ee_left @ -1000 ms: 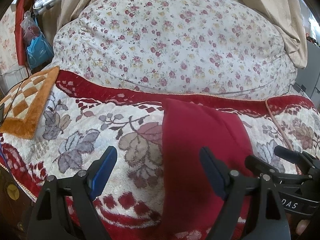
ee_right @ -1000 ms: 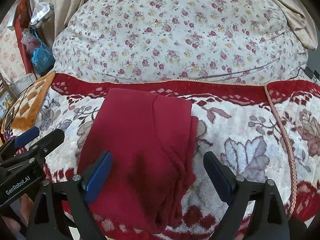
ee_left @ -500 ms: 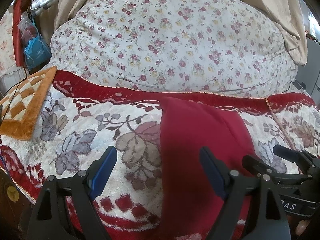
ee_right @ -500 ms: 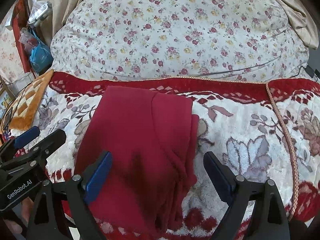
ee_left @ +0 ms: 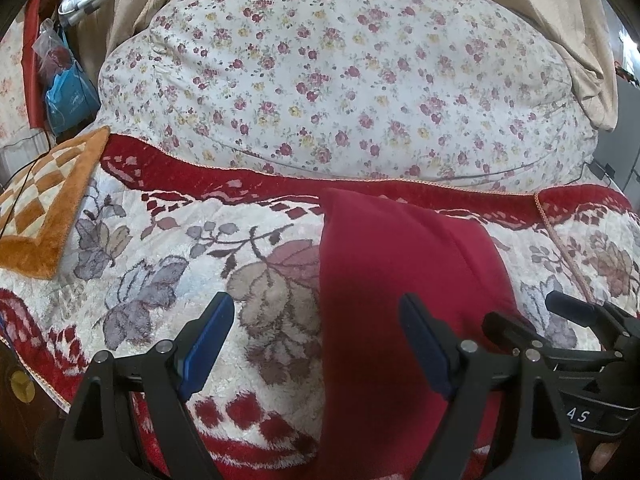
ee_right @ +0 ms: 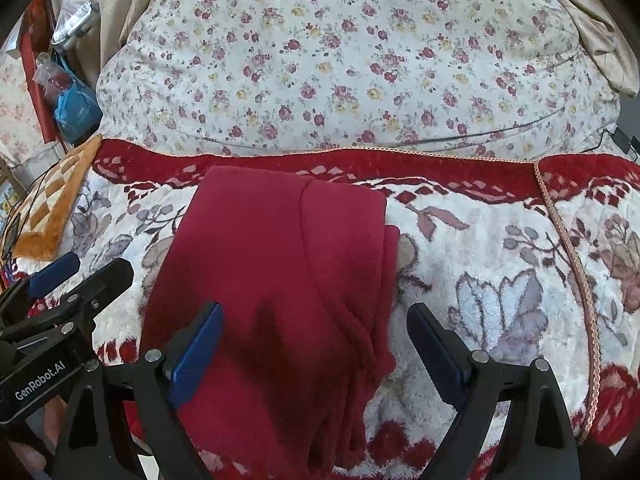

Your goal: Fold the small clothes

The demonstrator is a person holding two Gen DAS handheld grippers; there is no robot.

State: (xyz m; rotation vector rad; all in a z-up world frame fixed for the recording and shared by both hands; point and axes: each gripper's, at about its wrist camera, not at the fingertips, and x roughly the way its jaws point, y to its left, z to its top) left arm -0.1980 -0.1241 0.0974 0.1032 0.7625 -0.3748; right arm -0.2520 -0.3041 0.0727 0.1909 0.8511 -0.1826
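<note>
With both the left gripper (ee_left: 316, 344) and right gripper (ee_right: 316, 350) released above the red garment (ee_right: 280, 272), I'd pinch its near hem, probably layered, and fold away evenly.

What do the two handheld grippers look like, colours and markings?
Both the left gripper and the right gripper are matte black frames with silver screws and flat blue pads inside each finger. The left one's body carries white "GenRobot.AI" lettering. No cables or sleeves visible.

Plain dark-red garment (ee_right: 280, 264) on white-and-red leaf-patterned blanket (ee_right: 500, 248); rose-sprigged white quilt (ee_right: 360, 60); blue-padded black tongs (ee_right: 316, 344).
</note>
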